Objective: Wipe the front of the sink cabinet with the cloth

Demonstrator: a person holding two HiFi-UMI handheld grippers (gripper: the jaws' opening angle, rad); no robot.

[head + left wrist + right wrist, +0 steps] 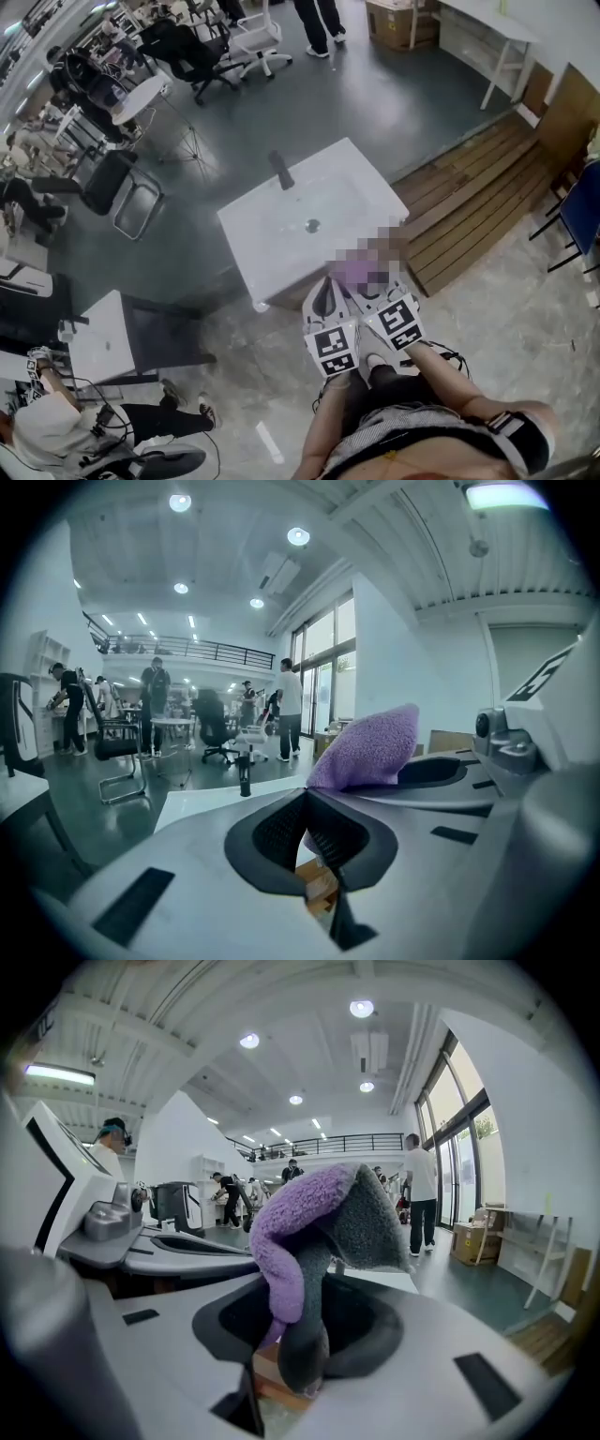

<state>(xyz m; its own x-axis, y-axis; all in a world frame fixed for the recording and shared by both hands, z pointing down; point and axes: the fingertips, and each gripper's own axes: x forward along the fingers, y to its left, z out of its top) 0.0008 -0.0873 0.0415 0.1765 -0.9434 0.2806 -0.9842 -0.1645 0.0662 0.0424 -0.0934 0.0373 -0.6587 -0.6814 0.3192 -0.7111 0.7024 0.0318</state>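
Dark grey flooring spread through an open workshop, with a white sink (281, 234) standing at its middle on a brown cabinet (272, 306) that showed only as a sliver under the sink's near rim. A black tap (281, 171) rose at the sink's far edge. Wooden decking (469, 202) lay to the right of the sink, and black office chairs (192, 52) stood well beyond it at the far left.

Both tools hung side by side just in front of the sink's near right corner. The right hand-held gripper (298, 1335) was clenched on a purple cloth (291, 1232), which stood up out of its jaws in a loose fold, purple on one face and grey on the other. The left hand-held gripper (324, 292) had its jaws pressed together. The cloth's lower corner ran down to where those jaws met, but whether that corner was pinched there could not be told. Seen from above, the cloth sat over the sink's near edge, partly under a blurred patch.
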